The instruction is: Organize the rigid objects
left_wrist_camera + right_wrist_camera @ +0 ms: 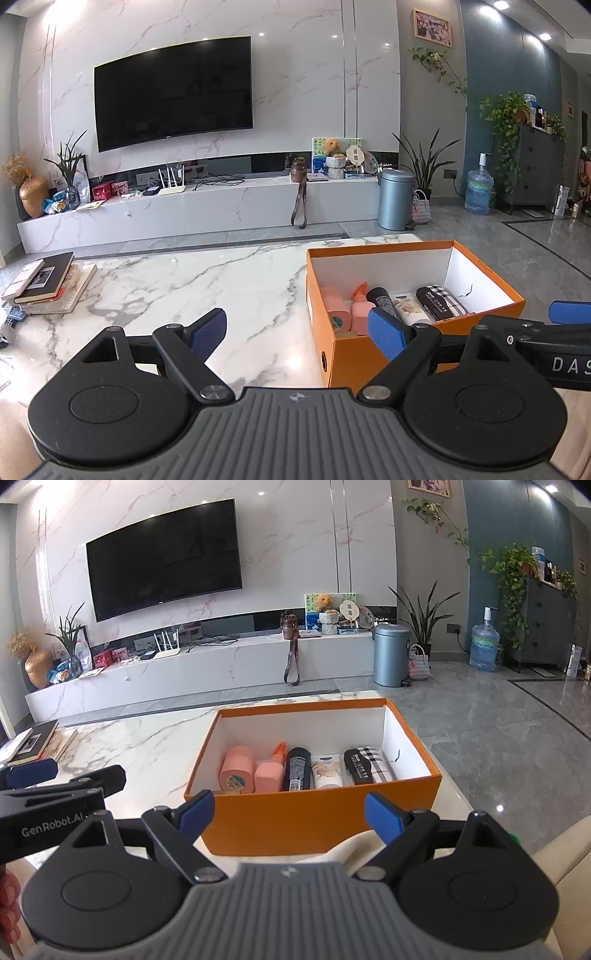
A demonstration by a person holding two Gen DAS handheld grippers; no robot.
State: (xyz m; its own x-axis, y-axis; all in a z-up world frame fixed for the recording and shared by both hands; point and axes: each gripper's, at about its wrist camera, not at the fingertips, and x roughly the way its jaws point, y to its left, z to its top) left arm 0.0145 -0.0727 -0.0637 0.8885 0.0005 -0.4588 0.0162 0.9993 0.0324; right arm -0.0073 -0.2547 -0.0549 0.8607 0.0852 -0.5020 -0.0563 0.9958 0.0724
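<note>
Two black grippers with blue finger pads hover above a white marble-patterned tabletop (pixel 207 280), both empty. At the far left edge of that tabletop lies a short stack of books (pixel 46 282) with a black-covered one near the top. Next comes the left gripper (pixel 297 330), its fingers spread wide with nothing between them; it hangs over bare marble, with its right pad in front of the near left corner of the box.

Right of centre stands the open orange cardboard box with a white interior (pixel 295 818), close to the table's right edge. Along its near wall the rigid things lie in a row. From the left: a pink cylindrical roll (pixel 238 770) lying on its side, a pink bottle with an orange nozzle (pixel 271 771) touching it, a slim black patterned bottle (pixel 297 768), a white squeeze tube with a printed label (pixel 327 771), and a black case with white lettering (pixel 358 766) resting against a black-and-white plaid item (pixel 380 762). The far half of the box is bare white.

The right gripper (pixel 290 812) hangs just in front of the box's near orange wall, fingers likewise spread apart and holding nothing, level with the left gripper beside it.
</note>
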